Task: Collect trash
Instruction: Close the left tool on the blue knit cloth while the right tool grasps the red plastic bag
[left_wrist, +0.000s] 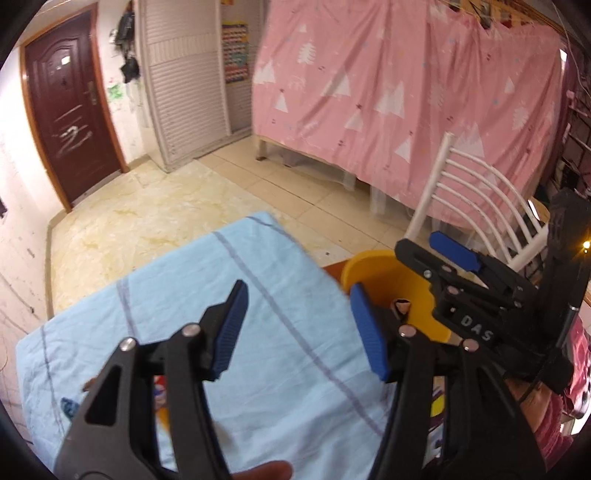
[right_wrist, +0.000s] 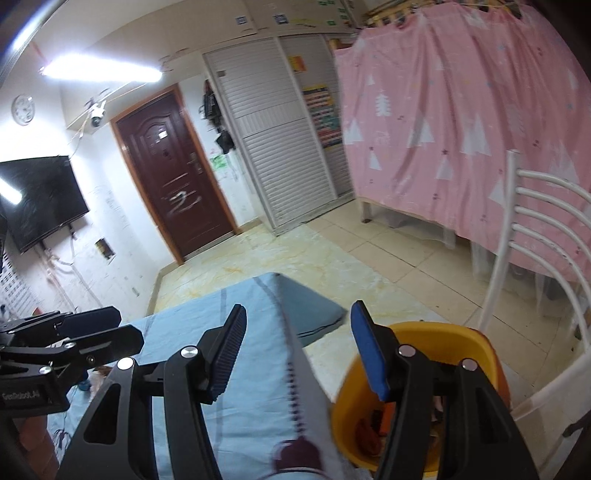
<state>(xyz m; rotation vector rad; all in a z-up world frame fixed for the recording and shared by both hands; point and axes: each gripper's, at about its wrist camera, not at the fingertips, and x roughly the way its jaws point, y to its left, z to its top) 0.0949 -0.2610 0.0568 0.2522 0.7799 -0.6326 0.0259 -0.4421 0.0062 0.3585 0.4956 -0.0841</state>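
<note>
White chair (right_wrist: 532, 236) close behind yellow bin (right_wrist: 484, 354).

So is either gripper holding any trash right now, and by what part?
Neither. The left gripper and the right gripper are both open with nothing between their fingers, by the yellow bin.

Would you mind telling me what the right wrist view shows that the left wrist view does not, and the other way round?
Only the right wrist view shows the wall-mounted television, the round clock, the lit ceiling tube and a silvery serrated wrapper strip lying between the open right gripper fingers.

Only the left wrist view shows colourful wrappers on the cloth under the open left gripper.

Both show the yellow bucket, blue cloth, white chair, brown door and pink curtain.
</note>
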